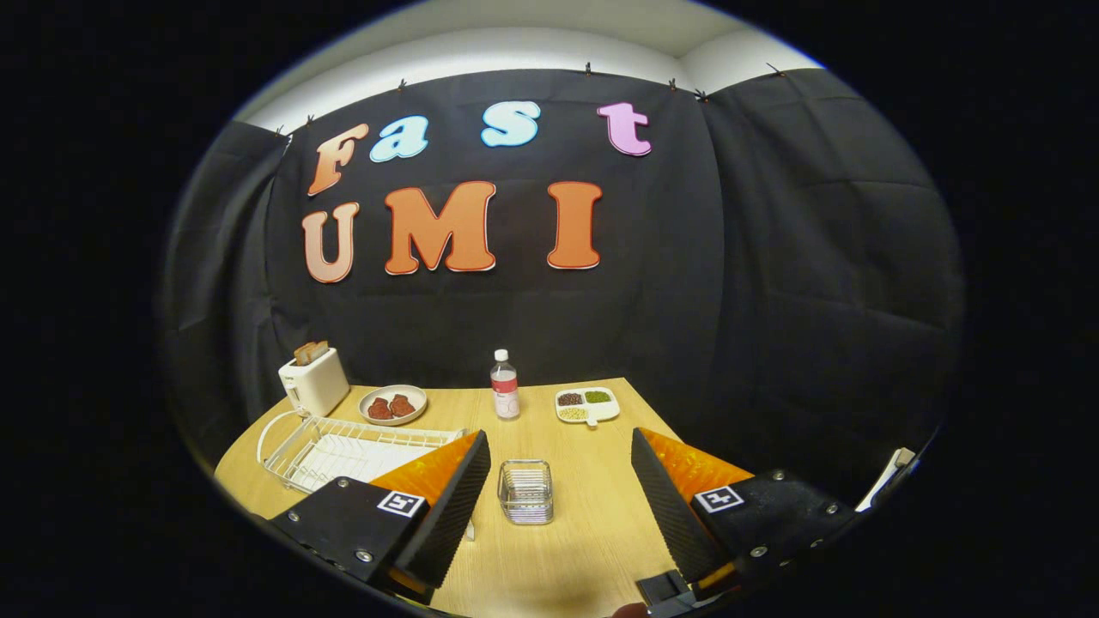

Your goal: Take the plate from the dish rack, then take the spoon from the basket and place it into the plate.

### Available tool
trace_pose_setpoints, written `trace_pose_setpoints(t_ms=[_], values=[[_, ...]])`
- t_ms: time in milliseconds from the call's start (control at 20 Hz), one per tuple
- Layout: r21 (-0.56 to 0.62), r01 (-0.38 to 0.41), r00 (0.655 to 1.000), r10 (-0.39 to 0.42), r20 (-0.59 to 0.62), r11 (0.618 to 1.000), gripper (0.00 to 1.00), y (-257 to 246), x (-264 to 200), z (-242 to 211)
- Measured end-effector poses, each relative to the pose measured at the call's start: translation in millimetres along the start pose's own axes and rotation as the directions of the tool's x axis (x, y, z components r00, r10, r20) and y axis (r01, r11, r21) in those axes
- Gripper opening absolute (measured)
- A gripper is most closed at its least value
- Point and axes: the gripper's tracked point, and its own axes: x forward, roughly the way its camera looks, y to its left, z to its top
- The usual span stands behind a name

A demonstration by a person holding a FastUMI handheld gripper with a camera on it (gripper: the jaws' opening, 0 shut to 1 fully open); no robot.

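Tool: the tool [554, 493] is spread wide and released, nothing between its fingers; it hovers above the near part of the desk [592, 524], looking slightly down and forward.
Dish rack: a white wire dish rack [343, 446] stands on the desk ahead and to the left, partly behind the left finger; no plate can be made out standing in it from here.
Basket: a small clear basket [525, 491] sits on the desk between the fingers, just ahead of them; whether a spoon lies in it is too small to tell.
Other dishes: a round plate [393, 404] with reddish pieces lies beyond the rack, beside a toaster [313, 382]; a bottle [504, 385] and a divided tray [586, 405] stand farther back.
Handling, judged: a plate is stiff, smooth and breakable, best pinched at the rim; a spoon is light, thin and slippery, best taken across the handle.
Pose: level, centred on the basket, well apart from everything.
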Motion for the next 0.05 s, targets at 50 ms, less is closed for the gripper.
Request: trace_pose_setpoints(t_ms=[50], values=[[0.007, -0.004, 1.0, 0.004, 0.003, 1.0, 0.98, -1.9, 0.5, 0.5]])
